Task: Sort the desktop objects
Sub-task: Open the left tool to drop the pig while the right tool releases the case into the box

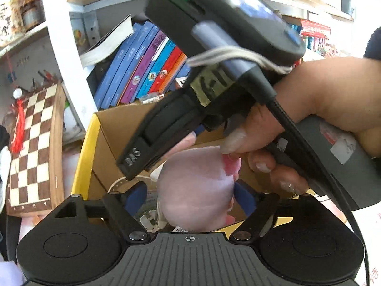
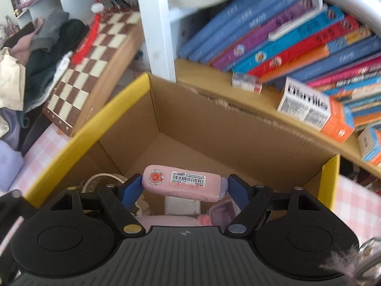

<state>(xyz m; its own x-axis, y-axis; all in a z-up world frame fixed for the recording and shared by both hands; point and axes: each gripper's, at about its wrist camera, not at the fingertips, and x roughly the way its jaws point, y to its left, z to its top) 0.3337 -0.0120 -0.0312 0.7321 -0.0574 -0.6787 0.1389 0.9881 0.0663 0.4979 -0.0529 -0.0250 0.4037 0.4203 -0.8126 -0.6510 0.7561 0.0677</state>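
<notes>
Right gripper (image 2: 184,189) clamping a pink oblong barcode-labelled plastic case (image 2: 183,182) crosswise between blue pads, hovering over an open brown cardboard box with yellow rim (image 2: 214,128). Left gripper (image 1: 191,197) standing apart, a blurred pale pink rounded object (image 1: 195,188) sitting between its pads; contact unclear. Wooden chessboard (image 2: 92,71) leaning at 10 o'clock.
</notes>
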